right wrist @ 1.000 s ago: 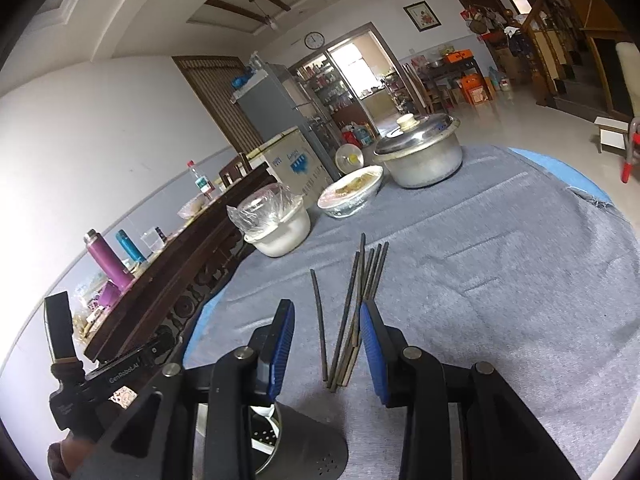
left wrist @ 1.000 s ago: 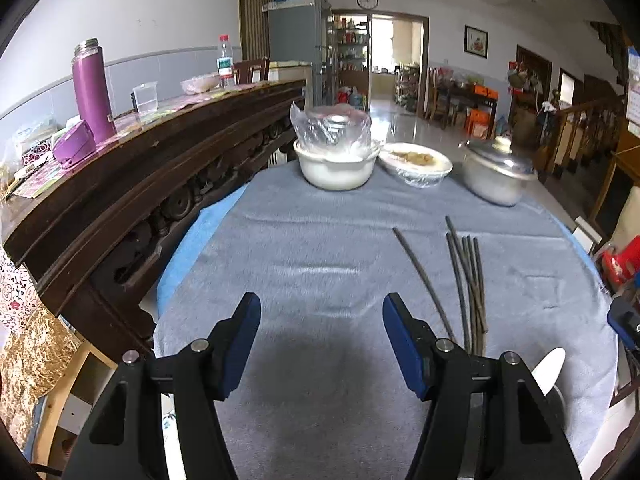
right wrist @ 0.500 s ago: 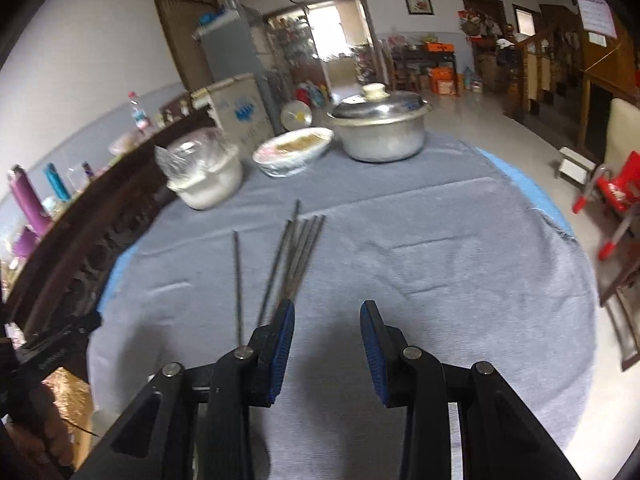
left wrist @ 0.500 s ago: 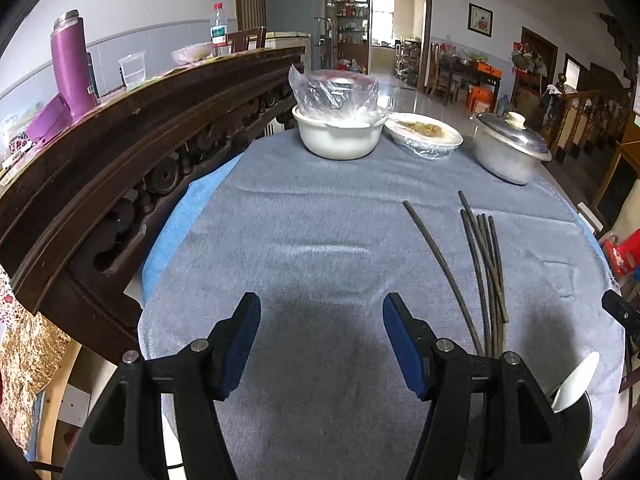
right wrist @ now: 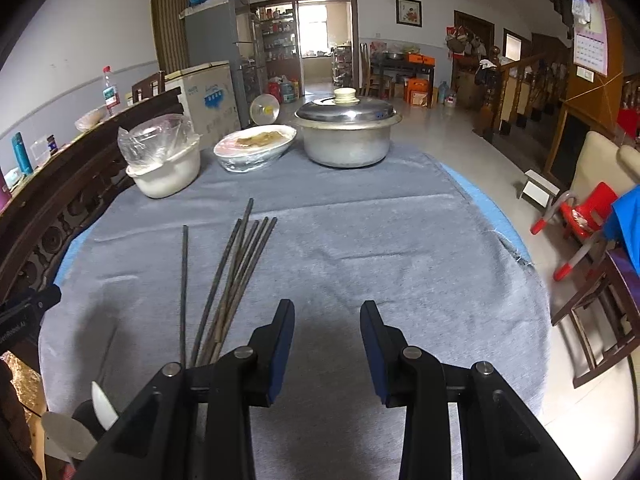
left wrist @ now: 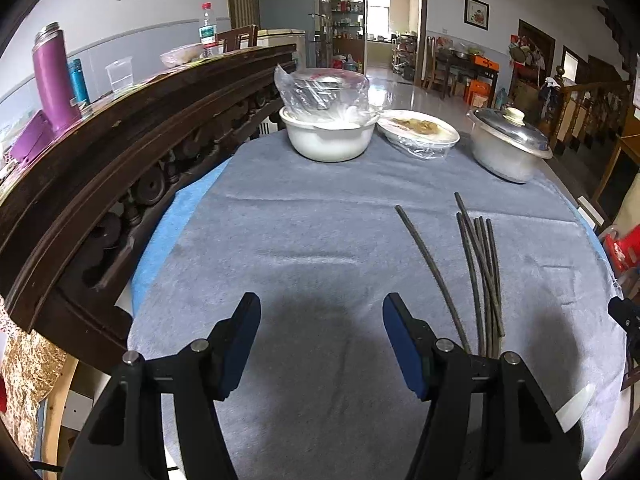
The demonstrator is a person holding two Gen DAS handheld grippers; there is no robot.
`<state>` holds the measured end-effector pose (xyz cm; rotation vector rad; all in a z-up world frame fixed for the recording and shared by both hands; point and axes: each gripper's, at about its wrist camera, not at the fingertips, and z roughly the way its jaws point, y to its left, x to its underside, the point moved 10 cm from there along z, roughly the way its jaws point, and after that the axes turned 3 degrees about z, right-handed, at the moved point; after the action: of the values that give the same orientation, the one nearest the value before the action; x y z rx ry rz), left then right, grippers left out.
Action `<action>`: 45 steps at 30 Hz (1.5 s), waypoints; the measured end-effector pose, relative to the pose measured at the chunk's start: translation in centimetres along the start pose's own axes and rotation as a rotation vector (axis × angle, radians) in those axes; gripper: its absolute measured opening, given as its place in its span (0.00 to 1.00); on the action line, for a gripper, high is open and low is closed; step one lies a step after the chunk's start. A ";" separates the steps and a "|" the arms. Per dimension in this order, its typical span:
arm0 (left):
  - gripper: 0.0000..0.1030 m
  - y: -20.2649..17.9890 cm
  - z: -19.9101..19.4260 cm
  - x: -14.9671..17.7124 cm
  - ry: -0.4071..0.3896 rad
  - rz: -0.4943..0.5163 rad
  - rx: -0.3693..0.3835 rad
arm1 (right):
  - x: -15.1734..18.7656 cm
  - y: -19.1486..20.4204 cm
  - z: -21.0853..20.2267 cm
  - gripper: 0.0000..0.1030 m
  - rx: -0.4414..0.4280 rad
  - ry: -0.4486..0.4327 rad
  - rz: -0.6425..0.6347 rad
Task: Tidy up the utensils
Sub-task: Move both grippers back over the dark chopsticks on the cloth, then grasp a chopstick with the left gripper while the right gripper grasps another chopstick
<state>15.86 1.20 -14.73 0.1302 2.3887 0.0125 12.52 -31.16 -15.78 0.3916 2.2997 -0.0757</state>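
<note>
Right now both tools hover empty over the grey cloth-covered round table (left wrist: 304,240). Left gripper (left wrist: 320,336) has its blue pads spread wide, nothing between them. Right gripper (right wrist: 326,344) sits with jaws apart, narrower gap, also pinching nothing. Dark thin chopsticks (right wrist: 236,276) lie loosely bunched on the cloth, one stick apart from the rest, just left of the right gripper and right of the left one. White plastic-wrapped bowl (left wrist: 328,136), covered dish (left wrist: 420,132) and lidded metal pot (right wrist: 347,132) stand at the far edge.
</note>
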 end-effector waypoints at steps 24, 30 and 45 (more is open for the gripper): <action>0.62 -7.0 14.5 -5.1 0.380 -0.024 0.248 | -2.8 3.7 14.0 0.35 -0.265 0.371 0.097; 0.57 -8.0 17.0 -6.1 0.437 -0.042 0.270 | -5.6 5.8 18.3 0.24 -0.267 0.407 0.139; 0.16 -10.2 19.8 -5.7 0.512 -0.026 0.307 | -5.5 7.9 22.7 0.11 -0.176 0.466 0.079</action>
<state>32.56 -10.09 -25.83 0.2663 2.8894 -0.3762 34.39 -29.01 -26.94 0.4436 2.7165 0.2846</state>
